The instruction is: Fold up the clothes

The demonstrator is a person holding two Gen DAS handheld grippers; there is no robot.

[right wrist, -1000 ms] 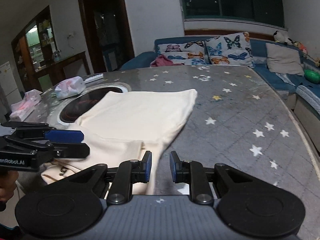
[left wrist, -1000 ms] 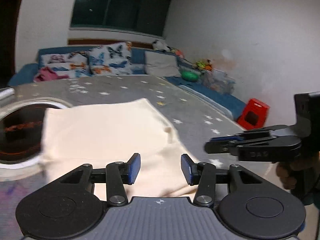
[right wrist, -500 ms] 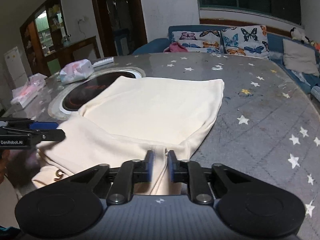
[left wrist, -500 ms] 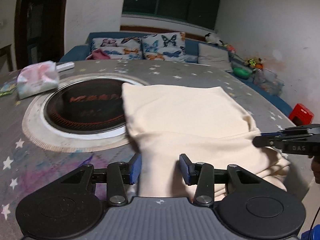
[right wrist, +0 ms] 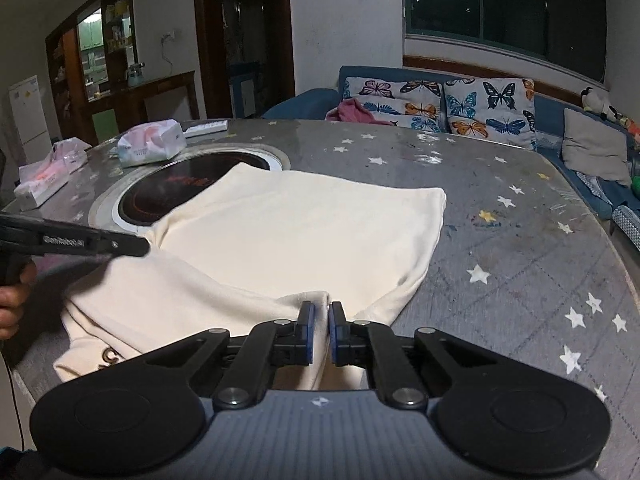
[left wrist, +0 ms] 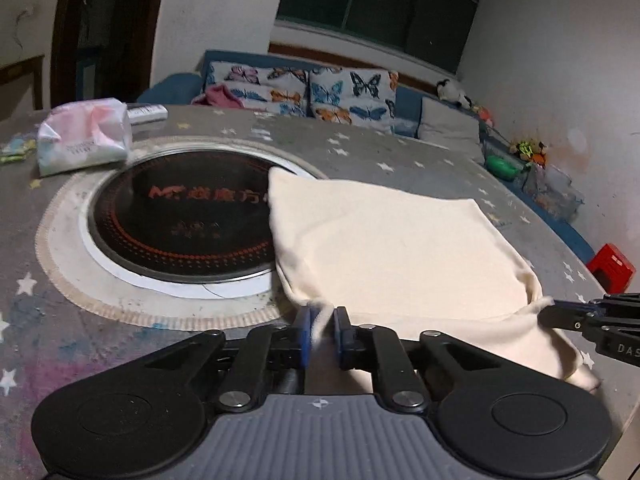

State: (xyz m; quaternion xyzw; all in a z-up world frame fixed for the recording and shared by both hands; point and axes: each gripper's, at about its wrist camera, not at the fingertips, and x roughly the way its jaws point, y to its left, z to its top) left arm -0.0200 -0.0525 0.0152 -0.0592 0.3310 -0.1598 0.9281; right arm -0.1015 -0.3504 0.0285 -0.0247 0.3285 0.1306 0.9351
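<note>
A cream garment lies partly folded on the grey star-patterned table, its far edge over the round black cooktop. My left gripper is shut on the garment's near left fold. My right gripper is shut on the near right fold of the same garment. The right gripper shows at the right edge of the left wrist view. The left gripper shows at the left edge of the right wrist view. The garment's near end hangs over the table edge.
A pink-and-white tissue pack and a remote lie beyond the cooktop. Another tissue pack sits at the table's left. A blue sofa with butterfly cushions stands behind the table. A red stool is on the floor at right.
Both grippers moved in over the garment's near folds. The left gripper went from open to shut on the cloth. The right gripper closed tighter on its fold.
</note>
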